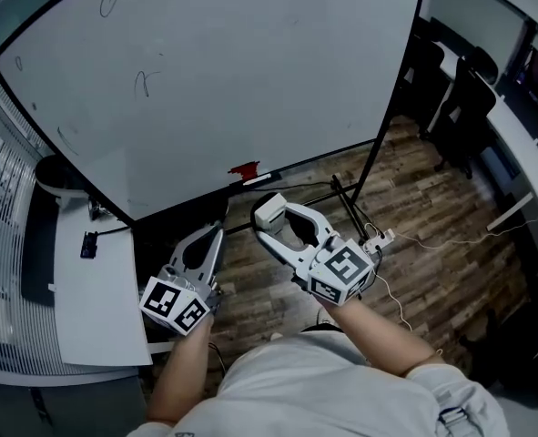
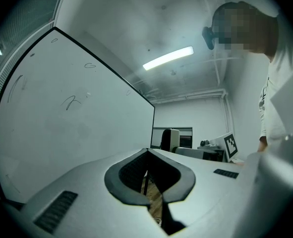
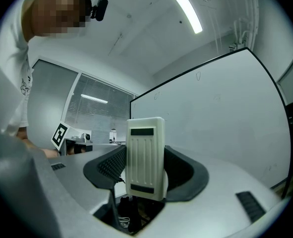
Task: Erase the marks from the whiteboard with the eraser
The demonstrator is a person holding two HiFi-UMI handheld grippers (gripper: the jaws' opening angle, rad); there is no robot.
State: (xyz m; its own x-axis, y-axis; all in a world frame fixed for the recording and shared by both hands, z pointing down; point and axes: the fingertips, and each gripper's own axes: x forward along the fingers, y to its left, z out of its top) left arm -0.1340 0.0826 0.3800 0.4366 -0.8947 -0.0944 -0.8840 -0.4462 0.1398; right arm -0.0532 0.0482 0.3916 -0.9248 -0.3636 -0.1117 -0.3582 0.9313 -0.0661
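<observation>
The right gripper (image 1: 280,218) pinches the eraser (image 3: 145,157) by its sides, upright between the pads. The ribbed back faces the gripper, so the wiping face presumably points outward, ready to press flat on the whiteboard (image 1: 250,71). The eraser hangs below the whiteboard's bottom edge and apart from its surface, so no wiping is under way. The marks (image 1: 143,82) sit on the whiteboard's upper left, with a loop (image 1: 110,1) near its top edge. Reaching them likely calls for a lift up and leftward. The left gripper (image 1: 209,235), also below the whiteboard, has its jaws pressed together on nothing, probably kept out of the way.
</observation>
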